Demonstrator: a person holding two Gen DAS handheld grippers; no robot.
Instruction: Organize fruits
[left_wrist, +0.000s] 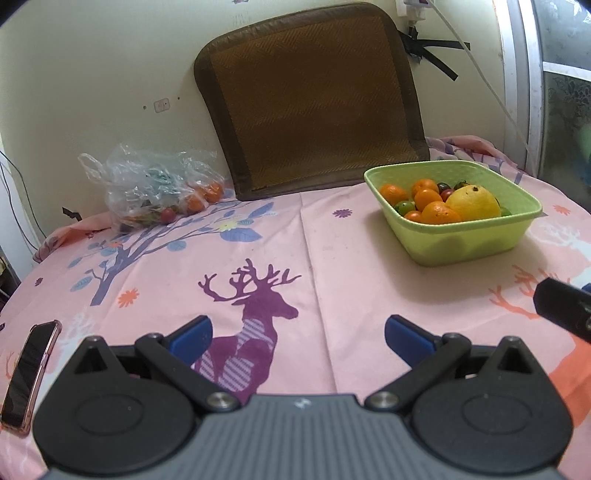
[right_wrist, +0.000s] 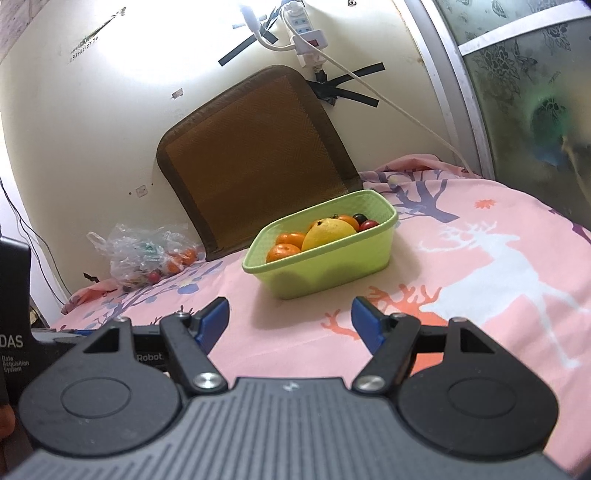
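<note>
In the left wrist view, the left gripper (left_wrist: 298, 334) hangs low over the pink cloth (left_wrist: 332, 258) with its two blue fingers spread wide and nothing between them. The green bowl (left_wrist: 461, 240) sits ahead and to the right, well apart from the fingers. It already has fruit in it: a big yellow fruit (left_wrist: 472, 203), some oranges (left_wrist: 430, 201) and a few small dark and red ones. Far back on the left, by the wall, a clear plastic bag (left_wrist: 155, 188) lies on the cloth with more small oranges and something red inside (so that part looks not done yet). A phone (left_wrist: 27, 373) lies at the left edge. In the right wrist view, the right gripper (right_wrist: 290, 323) is also spread open and empty, near the front of the bowl (right_wrist: 321, 273) but not touching it. The bag (right_wrist: 147, 258) is well off to the left, against the brown mat (right_wrist: 251, 158). The job looks part way done: a good pile is in the bowl, and the fruit in the bag likely still needs moving.
</note>
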